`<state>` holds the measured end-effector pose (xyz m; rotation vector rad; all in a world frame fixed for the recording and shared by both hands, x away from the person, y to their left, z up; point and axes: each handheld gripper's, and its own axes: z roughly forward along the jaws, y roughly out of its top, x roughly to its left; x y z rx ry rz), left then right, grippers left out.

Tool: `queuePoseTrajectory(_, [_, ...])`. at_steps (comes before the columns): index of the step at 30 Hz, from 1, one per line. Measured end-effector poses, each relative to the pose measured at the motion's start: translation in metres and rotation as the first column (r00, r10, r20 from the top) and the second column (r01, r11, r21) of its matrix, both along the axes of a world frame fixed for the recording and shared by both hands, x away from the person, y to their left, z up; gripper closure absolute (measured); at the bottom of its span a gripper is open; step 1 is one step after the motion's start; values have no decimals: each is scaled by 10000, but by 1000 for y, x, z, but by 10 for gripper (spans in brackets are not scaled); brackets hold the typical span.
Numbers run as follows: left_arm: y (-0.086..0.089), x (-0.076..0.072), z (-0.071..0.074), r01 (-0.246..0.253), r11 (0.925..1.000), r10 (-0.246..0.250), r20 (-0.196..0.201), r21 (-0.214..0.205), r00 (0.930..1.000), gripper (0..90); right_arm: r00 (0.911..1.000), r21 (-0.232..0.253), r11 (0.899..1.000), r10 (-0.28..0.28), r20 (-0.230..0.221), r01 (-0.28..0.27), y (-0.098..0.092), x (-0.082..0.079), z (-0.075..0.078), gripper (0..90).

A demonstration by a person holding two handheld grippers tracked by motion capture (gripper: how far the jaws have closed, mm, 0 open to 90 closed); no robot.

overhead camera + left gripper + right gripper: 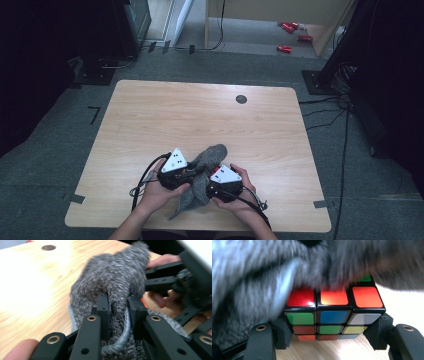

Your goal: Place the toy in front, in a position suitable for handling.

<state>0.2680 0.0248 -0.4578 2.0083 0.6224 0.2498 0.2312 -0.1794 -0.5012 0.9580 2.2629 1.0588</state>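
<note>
A: On wooden table (150, 120), near front edge: grey fuzzy sock (209, 156) bunched between both tools. Left gripper (119, 305) pinched tight on sock's cuff; right gripper (332, 332) clamped on puzzle cube (332, 315), jaws about halfway closed.

B: Best handled by keeping cuff stretched wide, feeding cube squarely into opening, no twisting.

A: Cube's far side buried under blurred fabric; sock's opening hard to make out from above.
</note>
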Motion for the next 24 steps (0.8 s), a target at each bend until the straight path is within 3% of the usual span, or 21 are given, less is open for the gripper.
queuePoseTrajectory(2, [3, 1, 2, -109, 9999, 107, -135, -129, 9999, 764, 9999, -44, 10000, -85, 94, 85, -2, 1, 2, 346])
queuePoseTrajectory(4, [-1, -3, 5, 479, 9985, -483, -150, -277, 9987, 762, 9999, 137, 9999, -97, 47, 97, -3, 1, 3, 345])
queuePoseTrajectory(5, [-7, -7, 6, 809, 9967, -809, -14, -110, 9967, 749, 9999, 222, 9997, -110, 3, 110, -3, 1, 4, 345])
queuePoseTrajectory(7, [-16, -12, 8, 989, 9948, -995, 272, 232, 9947, 721, 10000, 154, 9999, -32, 82, 31, 0, 0, 4, 345])
queuePoseTrajectory(9, [-15, -10, 7, 673, 9970, -683, 249, 386, 9974, 725, 9998, -60, 10000, 5, 193, -4, 2, -1, 3, 345])
queuePoseTrajectory(13, [1, 0, 6, 134, 9995, -132, -41, 300, 9999, 781, 9994, -144, 9998, -114, 321, 119, -2, -1, 5, 345])
queuePoseTrajectory(16, [1, -4, 9, 465, 9989, -466, -126, -102, 9988, 786, 9995, 195, 9996, -209, 236, 204, -4, 0, 9, 345])
queuePoseTrajectory(19, [-12, -12, 9, 880, 9957, -889, 315, 274, 9955, 760, 9997, 222, 9997, -128, 205, 123, -1, 0, 10, 345])
queuePoseTrajectory(21, [-11, -8, 7, 653, 9970, -661, 184, 407, 9976, 757, 9994, -24, 9999, -162, 298, 163, 0, -1, 7, 346])
queuePoseTrajectory(22, [-5, -2, 5, 249, 9991, -249, -1, 332, 9997, 769, 9996, -65, 9999, -151, 251, 153, -2, -1, 7, 345])
queuePoseTrajectory(24, [-1, 1, 5, 6, 9996, -3, -100, 290, 9999, 773, 9995, -94, 9998, -163, 275, 166, -3, -1, 7, 345])
